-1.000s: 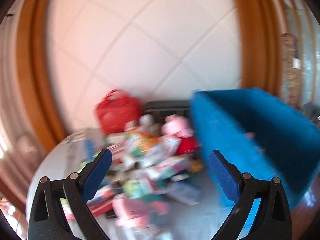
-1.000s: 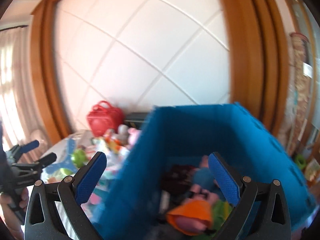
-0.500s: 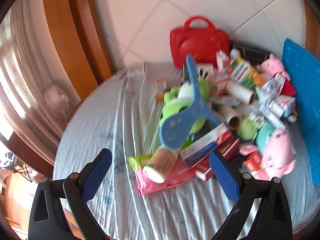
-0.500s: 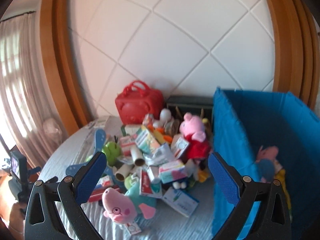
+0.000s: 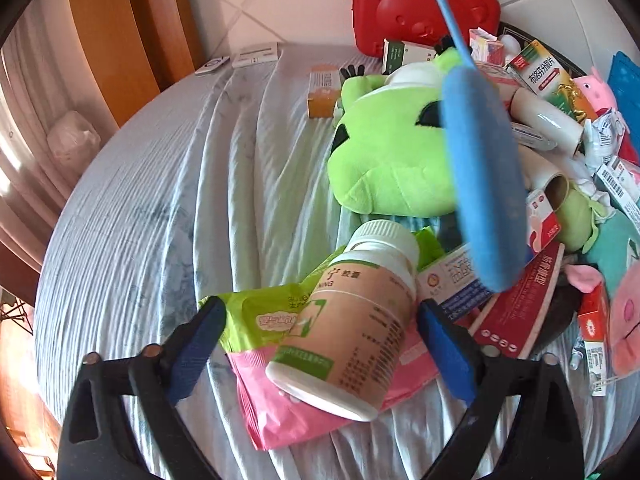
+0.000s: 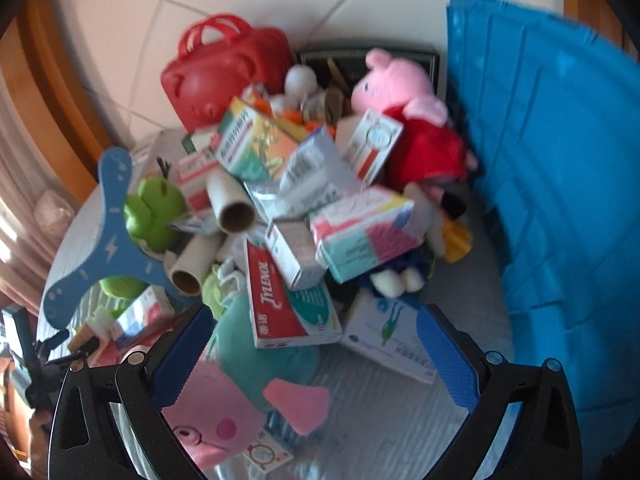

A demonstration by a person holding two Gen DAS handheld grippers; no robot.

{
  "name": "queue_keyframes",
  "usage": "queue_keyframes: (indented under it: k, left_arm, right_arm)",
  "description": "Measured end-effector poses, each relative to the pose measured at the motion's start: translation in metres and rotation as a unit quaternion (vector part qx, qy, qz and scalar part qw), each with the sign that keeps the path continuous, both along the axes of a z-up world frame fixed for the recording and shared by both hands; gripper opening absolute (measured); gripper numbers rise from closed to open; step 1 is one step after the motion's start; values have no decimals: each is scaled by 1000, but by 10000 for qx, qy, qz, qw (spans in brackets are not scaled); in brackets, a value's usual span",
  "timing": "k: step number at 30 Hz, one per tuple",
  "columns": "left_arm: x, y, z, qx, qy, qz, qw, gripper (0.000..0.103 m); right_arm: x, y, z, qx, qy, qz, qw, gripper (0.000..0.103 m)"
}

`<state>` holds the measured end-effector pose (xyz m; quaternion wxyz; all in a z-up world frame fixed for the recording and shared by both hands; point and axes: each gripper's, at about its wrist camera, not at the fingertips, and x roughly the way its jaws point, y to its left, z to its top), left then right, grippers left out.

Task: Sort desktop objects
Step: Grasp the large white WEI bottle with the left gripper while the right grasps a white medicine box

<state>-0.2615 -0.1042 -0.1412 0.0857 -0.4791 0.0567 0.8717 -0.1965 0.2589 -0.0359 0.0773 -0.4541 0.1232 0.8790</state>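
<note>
From the left wrist view, the left gripper (image 5: 320,334) hangs over a pill bottle (image 5: 352,316) lying on its side at the near edge of the pile, its white cap toward the green frog toy (image 5: 392,152). The jaws have just been closing and straddle the bottle's body, but gaps show on both sides, so nothing is held. The bottle looks light, rigid and smooth; it would likely roll or slip, so the middle of its round body seems the best place to grip. It rests on a soft wet-wipe pack (image 5: 276,364) that may give underneath.

From the right wrist view, the right gripper (image 6: 316,348) stands wide open and empty, above a pink pig toy (image 6: 224,412) and a red-and-white medicine box (image 6: 276,292), both nearer than the frog toy. The blue bin (image 6: 560,200) rises well to the right of the frog toy, past the pile on the desk (image 6: 380,420).
</note>
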Motion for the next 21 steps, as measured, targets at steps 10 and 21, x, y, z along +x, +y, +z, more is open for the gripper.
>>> queue_keyframes:
  k: [10,21]
  left_arm:
    - [29,-16,37,68,370,-2,9993,51]
    - [46,-28,91,323,787,249,9961,9]
  right_arm:
    - [-62,-3,-45,-345,-146,-167,9992,96]
    - [-41,-10,-27,-253,113,110,9996,32]
